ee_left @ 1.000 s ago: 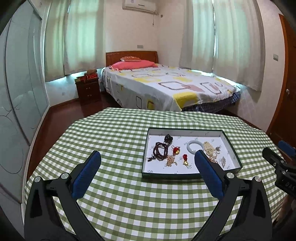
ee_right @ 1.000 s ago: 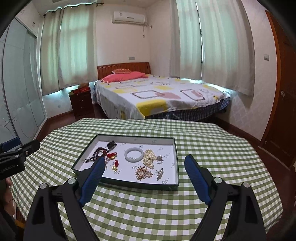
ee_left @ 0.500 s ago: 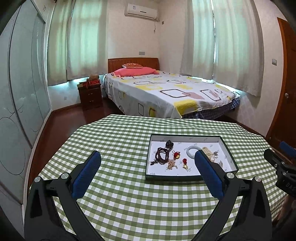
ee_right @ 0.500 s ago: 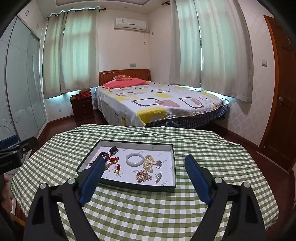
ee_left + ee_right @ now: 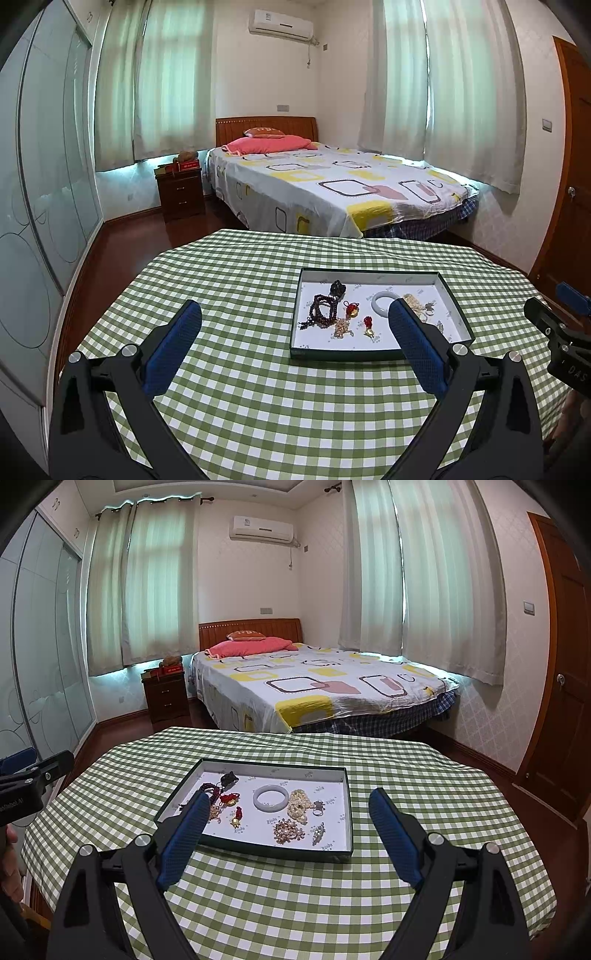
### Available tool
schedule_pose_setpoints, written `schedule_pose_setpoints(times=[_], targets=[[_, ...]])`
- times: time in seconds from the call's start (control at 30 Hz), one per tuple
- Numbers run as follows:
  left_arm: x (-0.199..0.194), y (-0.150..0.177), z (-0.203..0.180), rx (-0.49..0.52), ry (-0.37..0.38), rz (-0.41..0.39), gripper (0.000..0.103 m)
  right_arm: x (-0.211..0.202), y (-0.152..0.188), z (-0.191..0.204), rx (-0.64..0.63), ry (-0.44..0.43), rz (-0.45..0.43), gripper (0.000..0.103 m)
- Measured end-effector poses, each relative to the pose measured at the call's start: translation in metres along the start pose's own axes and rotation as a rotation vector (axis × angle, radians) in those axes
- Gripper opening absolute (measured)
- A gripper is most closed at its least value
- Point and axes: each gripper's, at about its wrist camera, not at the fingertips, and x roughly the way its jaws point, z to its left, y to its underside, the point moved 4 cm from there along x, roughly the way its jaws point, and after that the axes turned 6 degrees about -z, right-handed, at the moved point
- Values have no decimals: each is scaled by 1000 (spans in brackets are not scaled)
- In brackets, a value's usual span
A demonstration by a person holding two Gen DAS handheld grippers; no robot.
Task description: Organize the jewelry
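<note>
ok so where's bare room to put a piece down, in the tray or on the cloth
In the tray, the white floor is bare along the far wall and between the red charm and the gold cluster. It is crowded around the dark beads and the pearl pile. The checked tablecloth is bare on every side of the tray.

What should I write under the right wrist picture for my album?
Open right gripper held above a checked table, facing a tray of jewelry with a white bangle.

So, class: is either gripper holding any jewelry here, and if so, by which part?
Nothing is held. The left gripper and right gripper are both open and empty; the jewelry lies in the tray.
</note>
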Motion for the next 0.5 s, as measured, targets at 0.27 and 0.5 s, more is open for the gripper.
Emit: schedule_pose_setpoints(times=[0.27, 0.5], targets=[[0, 0, 0, 3, 1, 2, 98, 0, 0, 1, 0, 1, 1, 85], [-1, 1, 1, 4, 1, 0, 98, 0, 0, -1, 2, 1, 4, 85]])
